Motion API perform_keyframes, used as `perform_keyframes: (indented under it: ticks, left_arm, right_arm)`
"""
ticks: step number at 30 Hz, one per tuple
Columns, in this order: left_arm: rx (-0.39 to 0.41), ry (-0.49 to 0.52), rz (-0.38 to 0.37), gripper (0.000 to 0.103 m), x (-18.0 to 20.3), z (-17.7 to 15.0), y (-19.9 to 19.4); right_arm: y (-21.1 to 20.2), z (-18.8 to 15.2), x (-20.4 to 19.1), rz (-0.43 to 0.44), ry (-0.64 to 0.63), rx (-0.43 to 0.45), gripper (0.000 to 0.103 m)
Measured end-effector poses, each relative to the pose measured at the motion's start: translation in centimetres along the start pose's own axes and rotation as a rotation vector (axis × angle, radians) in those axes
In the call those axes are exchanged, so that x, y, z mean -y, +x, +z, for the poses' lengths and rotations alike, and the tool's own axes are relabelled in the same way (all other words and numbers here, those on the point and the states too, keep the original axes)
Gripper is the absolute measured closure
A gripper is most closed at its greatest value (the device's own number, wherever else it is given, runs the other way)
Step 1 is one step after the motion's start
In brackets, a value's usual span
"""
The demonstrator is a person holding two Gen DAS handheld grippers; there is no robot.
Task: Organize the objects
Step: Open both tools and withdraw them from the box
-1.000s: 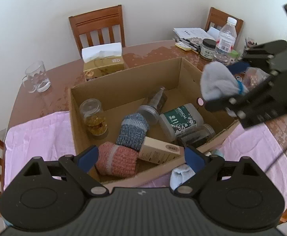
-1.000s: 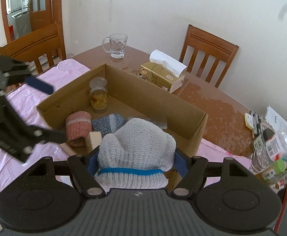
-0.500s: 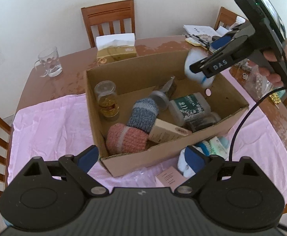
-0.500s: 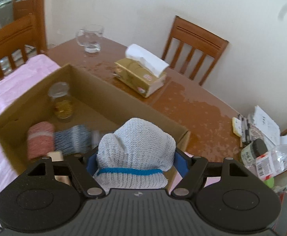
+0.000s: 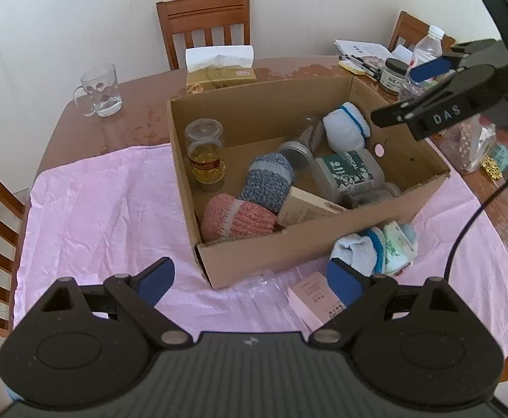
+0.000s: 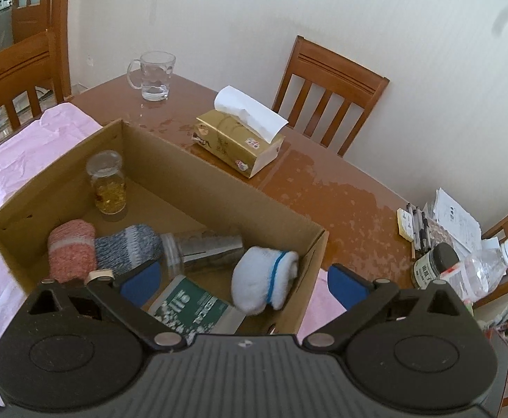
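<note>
The white sock (image 6: 264, 280) with a blue band lies inside the cardboard box (image 6: 219, 188), beside a green-labelled jar (image 6: 189, 308). Right hand-held gripper (image 6: 241, 284), marked "DAS", is released above it; left hand-held gripper (image 5: 250, 278) is spread, empty. A pink cloth (image 5: 97, 209) covers the wooden worktop (image 6: 323, 188).

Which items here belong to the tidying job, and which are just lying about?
Job:
cardboard box
white sock in the box
light blue sock outside it
pink carton

Lying about:
glass mug
tissue box
water bottle
</note>
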State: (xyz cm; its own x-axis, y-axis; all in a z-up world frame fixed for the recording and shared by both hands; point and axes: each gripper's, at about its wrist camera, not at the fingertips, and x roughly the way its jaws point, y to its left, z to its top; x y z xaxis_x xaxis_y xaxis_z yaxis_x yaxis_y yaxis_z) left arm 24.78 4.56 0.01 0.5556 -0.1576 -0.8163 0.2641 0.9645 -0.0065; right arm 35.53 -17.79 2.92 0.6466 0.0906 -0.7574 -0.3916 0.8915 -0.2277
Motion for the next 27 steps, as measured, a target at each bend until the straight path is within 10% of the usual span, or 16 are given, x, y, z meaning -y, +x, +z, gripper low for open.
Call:
perform_keyframes:
  ticks: [27]
  left_arm:
    - [-0.096,-0.113,-0.008,0.009,-0.2,-6.4,4.0]
  right_arm:
    - [-2.9,-14.4,-4.8,-0.013,0.284,-0.044,0.0]
